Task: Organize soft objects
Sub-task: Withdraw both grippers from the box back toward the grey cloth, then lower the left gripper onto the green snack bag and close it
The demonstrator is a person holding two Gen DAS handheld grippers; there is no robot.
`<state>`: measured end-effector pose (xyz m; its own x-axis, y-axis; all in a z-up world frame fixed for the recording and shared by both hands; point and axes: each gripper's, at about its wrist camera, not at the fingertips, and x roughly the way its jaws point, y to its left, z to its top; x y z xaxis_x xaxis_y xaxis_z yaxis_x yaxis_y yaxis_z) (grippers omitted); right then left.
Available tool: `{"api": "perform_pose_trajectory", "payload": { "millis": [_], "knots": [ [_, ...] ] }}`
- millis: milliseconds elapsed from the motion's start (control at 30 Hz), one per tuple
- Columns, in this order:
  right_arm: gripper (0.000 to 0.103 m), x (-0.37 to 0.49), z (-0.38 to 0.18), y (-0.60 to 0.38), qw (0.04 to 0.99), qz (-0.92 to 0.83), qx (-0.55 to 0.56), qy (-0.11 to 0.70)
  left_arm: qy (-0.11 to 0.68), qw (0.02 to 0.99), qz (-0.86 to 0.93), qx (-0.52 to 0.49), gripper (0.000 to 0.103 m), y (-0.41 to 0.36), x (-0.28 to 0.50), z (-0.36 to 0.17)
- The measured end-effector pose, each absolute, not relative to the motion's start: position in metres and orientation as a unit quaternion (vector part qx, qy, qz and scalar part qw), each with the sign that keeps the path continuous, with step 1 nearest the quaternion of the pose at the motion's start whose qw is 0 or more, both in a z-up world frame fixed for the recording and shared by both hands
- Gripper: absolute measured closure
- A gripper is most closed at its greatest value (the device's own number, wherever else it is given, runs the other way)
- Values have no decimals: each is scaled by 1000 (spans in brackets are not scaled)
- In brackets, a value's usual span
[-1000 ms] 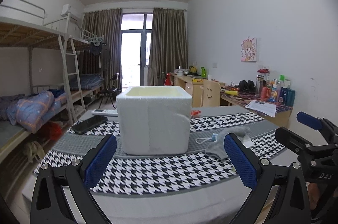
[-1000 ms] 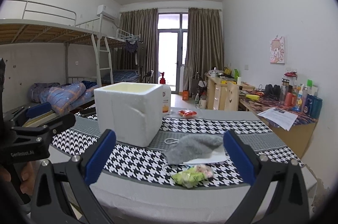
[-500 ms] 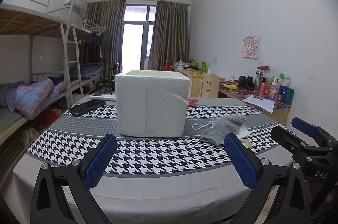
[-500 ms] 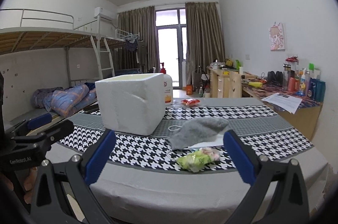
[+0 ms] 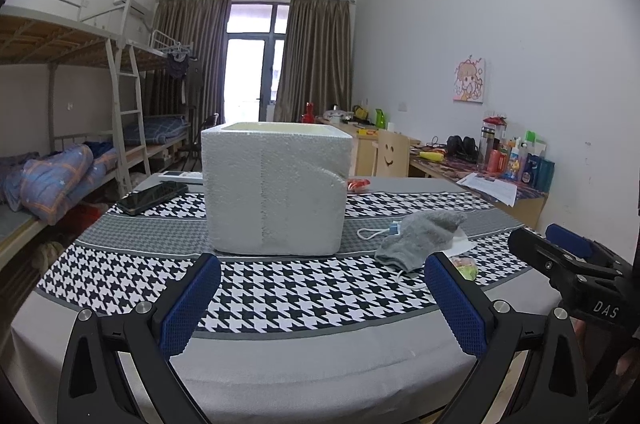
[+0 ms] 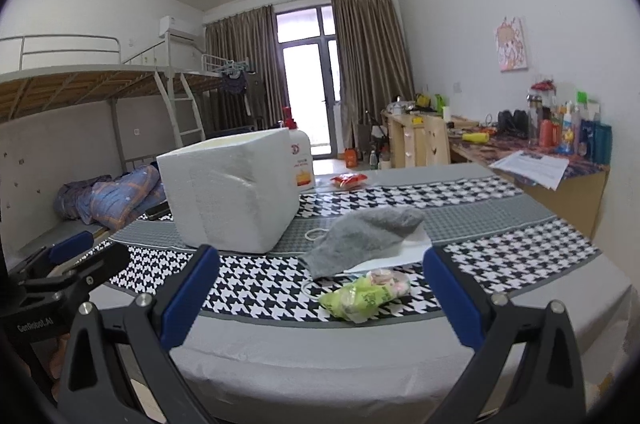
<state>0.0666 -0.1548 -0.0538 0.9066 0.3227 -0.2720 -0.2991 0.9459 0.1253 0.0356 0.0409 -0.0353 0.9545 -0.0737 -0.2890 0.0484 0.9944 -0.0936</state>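
Observation:
A white foam box (image 5: 276, 188) stands open-topped on the houndstooth table cloth (image 5: 280, 288); it also shows in the right wrist view (image 6: 232, 196). To its right lies a grey sock (image 5: 420, 236) (image 6: 364, 240) over a white face mask (image 6: 400, 256). A green and pink soft packet (image 6: 364, 294) lies nearer the table's front edge. My left gripper (image 5: 320, 300) is open and empty, short of the box. My right gripper (image 6: 316, 292) is open and empty, just before the packet and sock.
A black phone (image 5: 154, 198) lies left of the box. A soap bottle (image 6: 298, 160) stands behind it, a red snack packet (image 6: 348, 178) further back. Bunk beds (image 5: 60, 144) fill the left, a cluttered desk (image 5: 496, 164) the right.
Both grippers have dropped lower and drawn back a little from the table. The right view has tilted and turned toward the sock and packet. Both jaws stay open.

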Motion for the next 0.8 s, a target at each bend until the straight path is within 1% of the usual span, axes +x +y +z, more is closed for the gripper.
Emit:
{"api": "perform_pose_trajectory", "payload": {
  "millis": [267, 433, 800],
  "knots": [
    [0, 80, -56, -152, 974, 160, 40, 153, 157, 986, -37, -43, 1, 40, 54, -40],
    [0, 95, -61, -158, 974, 142, 40, 171, 171, 983, -51, -35, 1, 32, 69, -45],
    [0, 105, -65, -194, 981, 67, 18, 184, 197, 972, -124, -8, 1, -20, 105, -52]
  ]
}}
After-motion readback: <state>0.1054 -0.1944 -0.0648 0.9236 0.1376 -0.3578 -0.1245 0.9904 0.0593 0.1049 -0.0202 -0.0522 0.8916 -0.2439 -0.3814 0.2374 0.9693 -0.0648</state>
